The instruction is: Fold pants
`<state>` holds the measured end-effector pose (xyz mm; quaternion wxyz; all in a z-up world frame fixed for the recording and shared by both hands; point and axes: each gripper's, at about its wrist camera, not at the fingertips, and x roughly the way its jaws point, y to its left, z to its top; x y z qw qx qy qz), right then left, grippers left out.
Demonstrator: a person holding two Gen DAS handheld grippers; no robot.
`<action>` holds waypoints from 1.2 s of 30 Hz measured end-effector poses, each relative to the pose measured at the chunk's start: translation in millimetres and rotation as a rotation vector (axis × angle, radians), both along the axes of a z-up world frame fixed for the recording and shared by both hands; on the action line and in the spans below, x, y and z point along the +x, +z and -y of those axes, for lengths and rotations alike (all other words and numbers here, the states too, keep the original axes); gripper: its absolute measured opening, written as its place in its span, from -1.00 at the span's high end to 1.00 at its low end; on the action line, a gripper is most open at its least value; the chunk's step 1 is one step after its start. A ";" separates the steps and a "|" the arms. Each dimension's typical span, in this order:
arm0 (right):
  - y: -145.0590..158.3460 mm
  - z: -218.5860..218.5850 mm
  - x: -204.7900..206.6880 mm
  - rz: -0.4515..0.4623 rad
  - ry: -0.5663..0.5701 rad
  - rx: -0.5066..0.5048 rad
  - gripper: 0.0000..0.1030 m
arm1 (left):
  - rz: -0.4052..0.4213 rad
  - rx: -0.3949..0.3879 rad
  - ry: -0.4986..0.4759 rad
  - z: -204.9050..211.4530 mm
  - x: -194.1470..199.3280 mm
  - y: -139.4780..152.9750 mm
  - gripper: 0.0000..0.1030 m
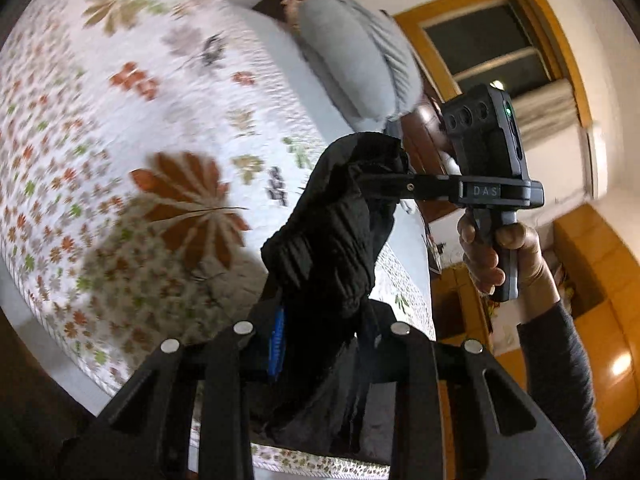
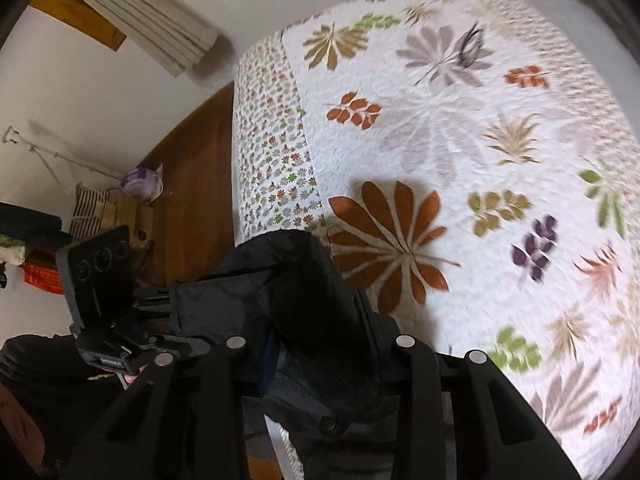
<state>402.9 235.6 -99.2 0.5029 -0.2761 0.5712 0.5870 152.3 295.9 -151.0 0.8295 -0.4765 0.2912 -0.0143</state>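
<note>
The black pants (image 1: 328,248) hang bunched in the air above the bed, held between both grippers. My left gripper (image 1: 320,344) is shut on one part of the fabric, which covers its fingertips. My right gripper (image 1: 384,182) shows in the left wrist view, reaching in from the right, shut on the upper edge of the pants. In the right wrist view the pants (image 2: 288,304) fill the space between the right gripper's fingers (image 2: 320,344), and the left gripper (image 2: 160,312) holds them from the left.
The bed has a white quilt with leaf prints (image 1: 140,120) (image 2: 460,140). A grey pillow (image 1: 356,52) lies at its head. A wooden footboard (image 2: 192,184), a window (image 1: 488,40) and orange cabinets (image 1: 592,300) stand around the bed.
</note>
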 end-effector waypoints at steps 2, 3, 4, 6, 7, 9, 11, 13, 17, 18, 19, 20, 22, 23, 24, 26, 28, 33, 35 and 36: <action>14.4 20.1 -1.1 0.019 -0.025 0.017 0.33 | 0.010 0.042 -0.019 17.2 8.3 15.4 0.46; 20.1 28.1 -1.9 0.025 -0.036 0.024 0.33 | 0.016 0.068 -0.034 26.8 9.7 23.5 0.47; 25.5 36.0 -3.4 0.032 -0.048 0.032 0.33 | 0.019 0.090 -0.045 34.0 12.6 29.1 0.47; 36.2 56.5 -4.6 0.039 -0.077 0.056 0.33 | 0.024 0.125 -0.061 47.2 12.7 37.5 0.47; 40.1 65.1 -4.9 0.041 -0.090 0.066 0.33 | 0.027 0.144 -0.074 56.2 14.1 43.9 0.47; 48.0 85.1 -5.5 0.047 -0.116 0.089 0.33 | 0.028 0.179 -0.092 71.6 14.8 53.1 0.47; 54.8 103.4 -5.3 0.046 -0.142 0.111 0.33 | 0.028 0.220 -0.112 88.9 15.6 62.5 0.47; 58.9 121.1 -5.2 0.043 -0.166 0.133 0.32 | 0.026 0.259 -0.133 107.0 15.9 71.3 0.48; 64.7 154.1 -4.9 0.037 -0.208 0.172 0.33 | 0.029 0.307 -0.170 133.4 17.7 80.5 0.48; 66.0 160.2 -5.1 0.038 -0.214 0.177 0.33 | 0.029 0.314 -0.177 138.9 18.4 82.1 0.49; 67.3 166.3 -5.0 0.038 -0.219 0.181 0.33 | 0.029 0.322 -0.187 145.0 19.2 83.3 0.49; 68.3 173.2 -4.4 0.037 -0.227 0.186 0.33 | 0.030 0.326 -0.195 150.4 19.0 84.8 0.49; 69.8 186.8 -3.3 0.037 -0.239 0.194 0.34 | 0.029 0.341 -0.212 162.2 20.5 87.7 0.49; 69.9 192.4 -2.7 0.037 -0.244 0.196 0.34 | 0.029 0.350 -0.220 167.6 21.6 88.4 0.49; 70.6 198.7 -2.2 0.038 -0.249 0.200 0.34 | 0.028 0.356 -0.228 172.4 22.9 89.1 0.49; 71.4 212.9 -1.9 0.041 -0.258 0.207 0.34 | 0.028 0.372 -0.248 184.7 24.7 91.5 0.49; 71.9 225.2 -1.0 0.042 -0.269 0.216 0.35 | 0.027 0.393 -0.263 195.6 25.6 93.3 0.49; 71.1 252.8 0.1 0.042 -0.294 0.229 0.36 | 0.018 0.424 -0.301 216.8 29.3 93.7 0.50; 70.5 264.3 0.2 0.043 -0.305 0.233 0.37 | 0.016 0.439 -0.317 226.0 30.6 94.0 0.50; 70.1 269.7 0.3 0.043 -0.310 0.235 0.37 | 0.015 0.447 -0.325 230.7 31.2 94.4 0.50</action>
